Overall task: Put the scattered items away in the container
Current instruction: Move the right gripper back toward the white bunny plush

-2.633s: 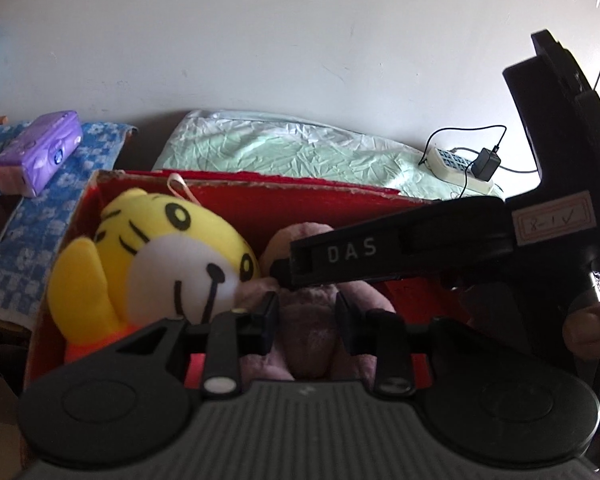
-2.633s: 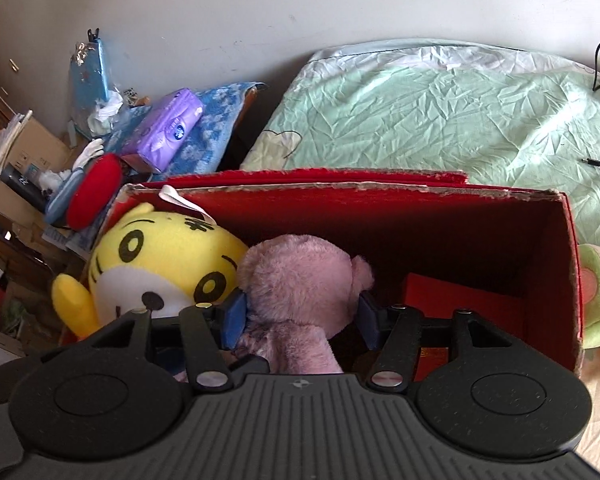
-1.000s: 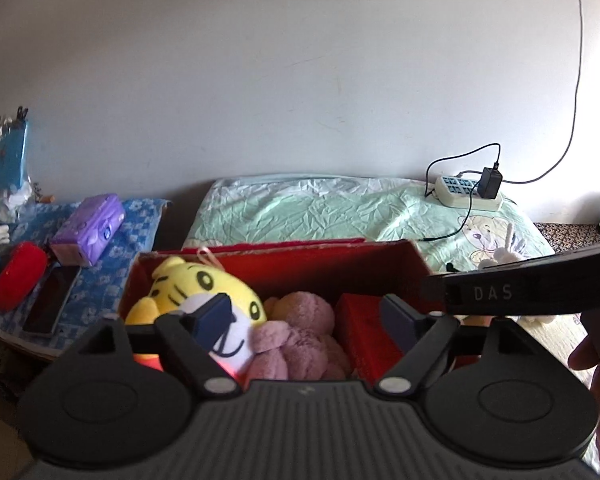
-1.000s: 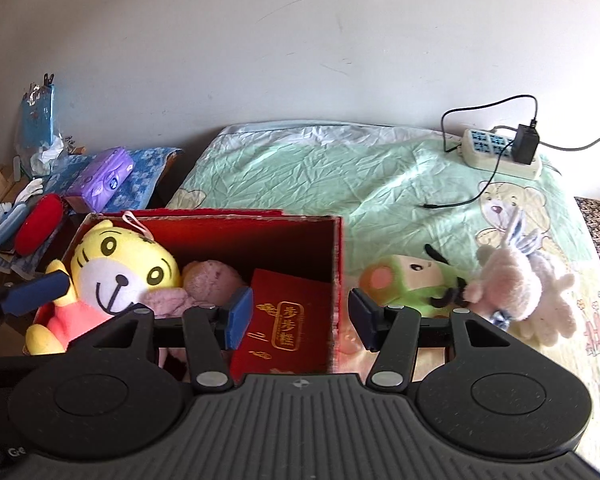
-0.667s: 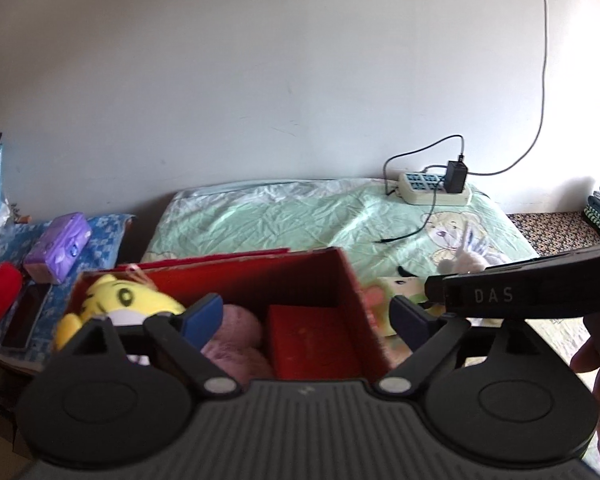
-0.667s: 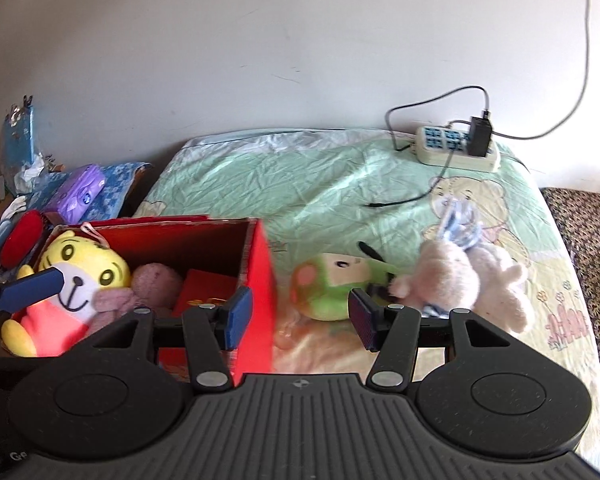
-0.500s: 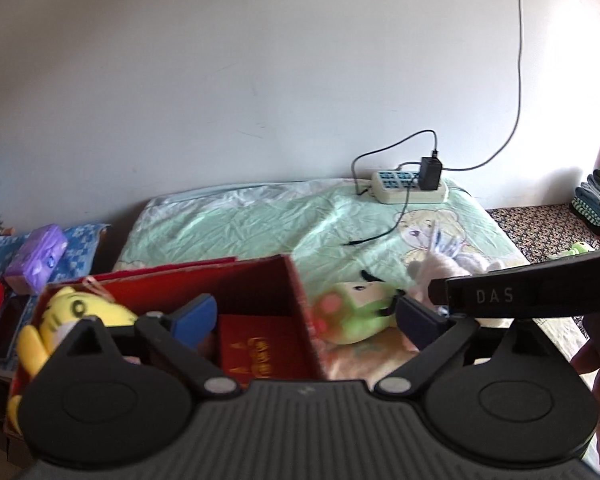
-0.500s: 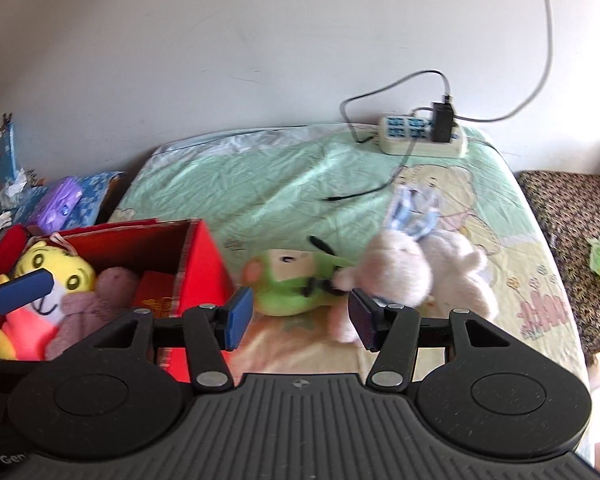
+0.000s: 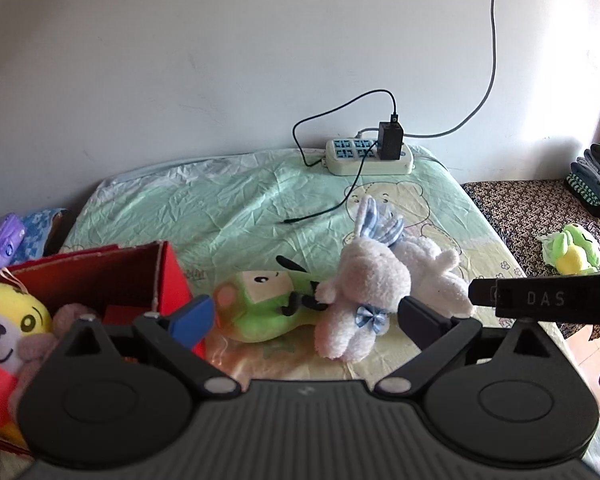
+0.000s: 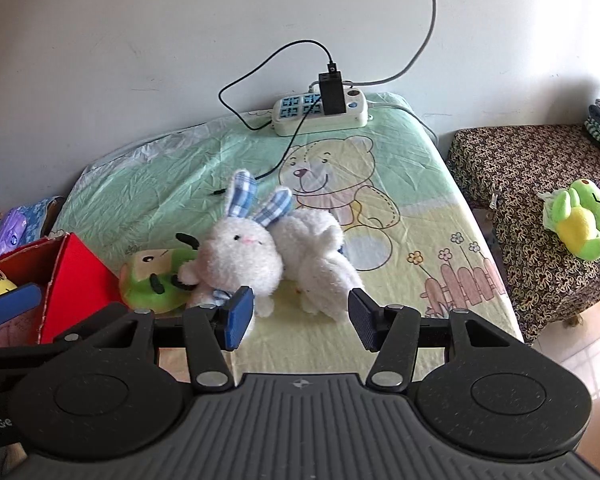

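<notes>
Right gripper [image 10: 300, 318]: jaws spread, empty, swung from the box toward the white rabbit [image 10: 240, 258]
Left gripper [image 9: 306, 318]: released, empty
Red box [image 9: 168, 276]: pink plush dropped inside
Bed: rabbit, green plush [image 10: 152, 278] remain

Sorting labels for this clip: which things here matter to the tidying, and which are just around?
Job:
red box
white rabbit
green plush
second white plush
yellow tiger, already boxed

Just around:
power strip
purple pack
folded clothes
</notes>
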Action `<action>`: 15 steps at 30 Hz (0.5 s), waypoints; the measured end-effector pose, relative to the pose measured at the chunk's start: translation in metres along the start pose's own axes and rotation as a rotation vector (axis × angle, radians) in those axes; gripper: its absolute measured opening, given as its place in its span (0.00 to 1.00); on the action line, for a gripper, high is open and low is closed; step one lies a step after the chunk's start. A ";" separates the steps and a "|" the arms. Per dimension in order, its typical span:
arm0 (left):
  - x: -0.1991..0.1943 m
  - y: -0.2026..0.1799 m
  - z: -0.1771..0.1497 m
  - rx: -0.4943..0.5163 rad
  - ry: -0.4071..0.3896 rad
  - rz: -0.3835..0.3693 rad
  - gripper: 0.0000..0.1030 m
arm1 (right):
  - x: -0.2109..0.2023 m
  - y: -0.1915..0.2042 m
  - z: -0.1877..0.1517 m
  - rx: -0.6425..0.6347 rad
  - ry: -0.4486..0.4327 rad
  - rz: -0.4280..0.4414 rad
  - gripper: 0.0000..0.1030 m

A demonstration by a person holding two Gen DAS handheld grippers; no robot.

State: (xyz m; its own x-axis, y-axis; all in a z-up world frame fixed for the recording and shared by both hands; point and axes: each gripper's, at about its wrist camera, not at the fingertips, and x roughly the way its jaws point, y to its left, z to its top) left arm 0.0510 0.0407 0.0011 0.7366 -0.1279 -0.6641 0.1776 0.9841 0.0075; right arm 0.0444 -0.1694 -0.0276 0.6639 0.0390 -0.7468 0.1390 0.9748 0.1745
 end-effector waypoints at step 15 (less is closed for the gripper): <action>0.054 -0.049 -0.006 -0.008 0.114 0.046 0.96 | 0.029 -0.050 0.006 0.040 0.047 0.031 0.54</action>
State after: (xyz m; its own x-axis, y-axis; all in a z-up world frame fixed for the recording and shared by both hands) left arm 0.0783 -0.0133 -0.0401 0.6651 -0.0682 -0.7436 0.1396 0.9896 0.0342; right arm 0.0606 -0.2180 -0.0540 0.6332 0.0798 -0.7699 0.1491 0.9635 0.2225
